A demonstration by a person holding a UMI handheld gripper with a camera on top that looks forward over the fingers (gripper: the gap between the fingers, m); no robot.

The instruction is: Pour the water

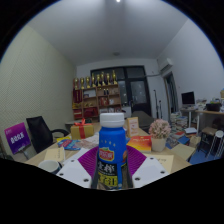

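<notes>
Shelves (97,97) are seen at the far wall, cluttered counter (150,152) closer in. Blue bottle (112,150), white-capped, is held upright between the gripper (111,172) pads, clamped on both sides, above the counter.

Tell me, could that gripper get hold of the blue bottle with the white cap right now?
Probably yes, it seems to have it already. The bottle stands upright between the fingers of the gripper, with both purple pads apparently pressed against its sides and nothing in between.

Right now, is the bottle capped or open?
Capped: the bottle, upright between the gripper fingers, has its white cap on top.
</notes>
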